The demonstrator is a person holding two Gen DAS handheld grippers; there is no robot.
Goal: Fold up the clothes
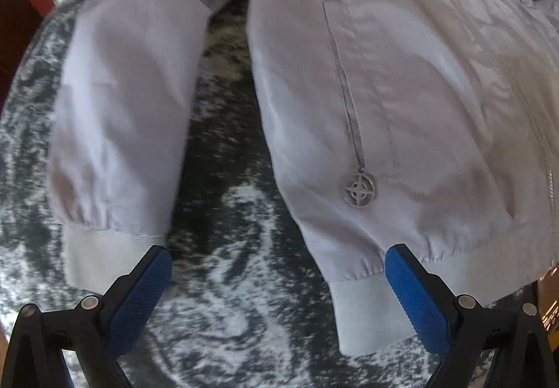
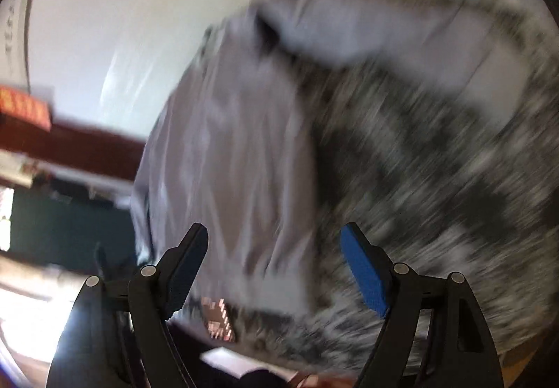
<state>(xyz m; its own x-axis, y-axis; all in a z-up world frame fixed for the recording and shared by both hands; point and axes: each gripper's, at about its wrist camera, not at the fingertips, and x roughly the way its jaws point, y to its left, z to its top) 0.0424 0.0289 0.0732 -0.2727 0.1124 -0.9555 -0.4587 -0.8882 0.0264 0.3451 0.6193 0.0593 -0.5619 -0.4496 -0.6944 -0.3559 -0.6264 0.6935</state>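
A pale grey jacket (image 1: pixel 401 80) lies spread on a black-and-white marbled table (image 1: pixel 227 178). Its pocket zip ends in a round metal pull (image 1: pixel 359 193). One sleeve (image 1: pixel 118 108) lies to the left, with its ribbed cuff (image 1: pixel 104 258) nearest me. My left gripper (image 1: pixel 277 269) is open above the bare table, between that cuff and the ribbed hem (image 1: pixel 360 314); nothing sits between its blue pads. The right wrist view is heavily blurred. There my right gripper (image 2: pixel 274 248) stands open over the jacket (image 2: pixel 227 150), empty.
A dark red wooden frame (image 1: pixel 17 3) stands at the far left beside a white wall. Past the table edge in the right wrist view lie a brown wooden piece (image 2: pixel 87 146) and a dark surface (image 2: pixel 70 220). A patterned floor (image 2: pixel 220 321) shows below.
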